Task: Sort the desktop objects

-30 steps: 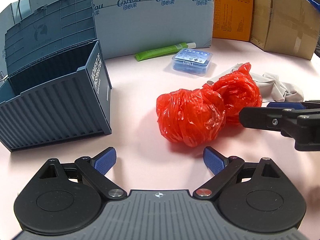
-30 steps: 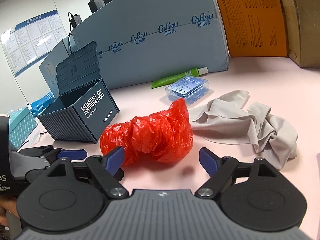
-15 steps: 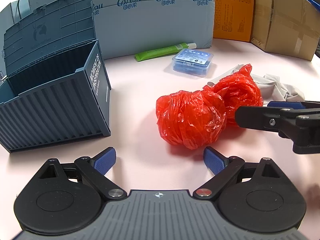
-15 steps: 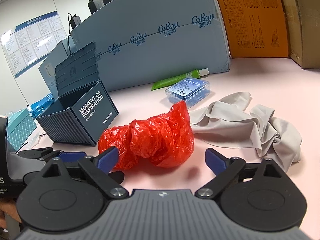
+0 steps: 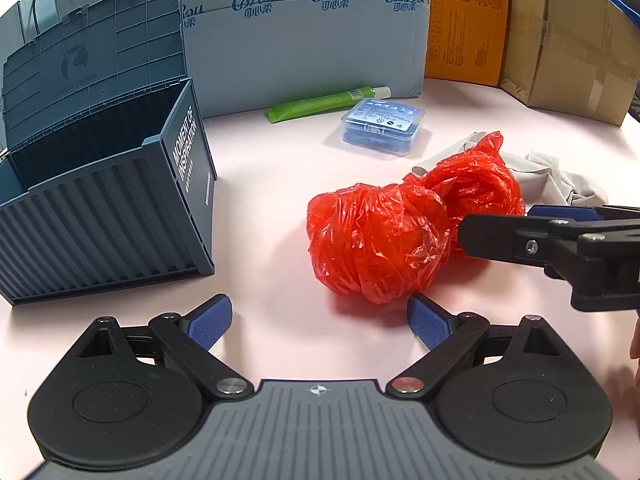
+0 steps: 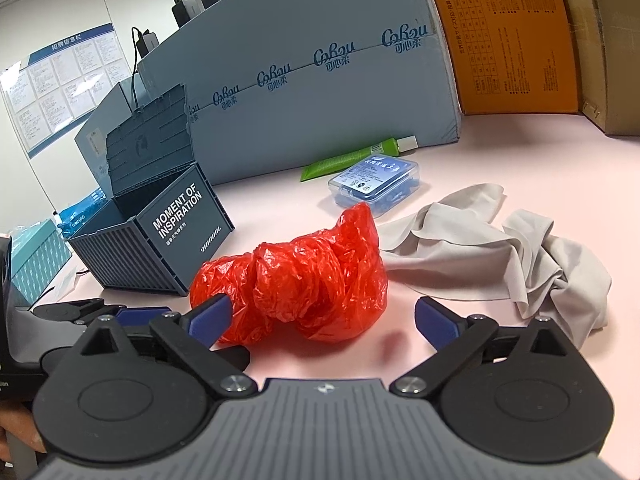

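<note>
1. My right gripper (image 6: 322, 314) has spread its jaws wider than a second ago. They now stand wide apart, and the last bit of opening is small enough that I call them settled. Nothing is pinched.
2. The red bag (image 6: 296, 284) sits on the pink desk (image 6: 500, 152) at 12 o'clock from the right gripper. Its near-left edge lies just beside the left pad (image 6: 210, 316); I can't tell if it touches. The right pad stands clear of it.
3. My left gripper (image 5: 318, 322) is also wide open and empty, same as before. The bag (image 5: 380, 240) is at 1 o'clock from it, just past the right pad.
4. Neither hand has shifted, and the bag looks the same shape and in the same spot.
5. In the left view the right gripper's finger (image 5: 516, 240) comes in from 3 o'clock, right against the bag's far lobe.
6. The box (image 6: 160, 236) is open at 10 o'clock in the right view, well apart from the bag. It looks empty as far as I can see in.
7. Cloth (image 6: 500, 248) is at 1 o'clock, partly under the bag; the blue case (image 6: 374, 182) and green tube (image 6: 352, 158) lie further back at 12.
8. My read: the wider jaws now fit round the crumpled bag, so the grab is set up but not made. Nothing is sorted yet.
</note>
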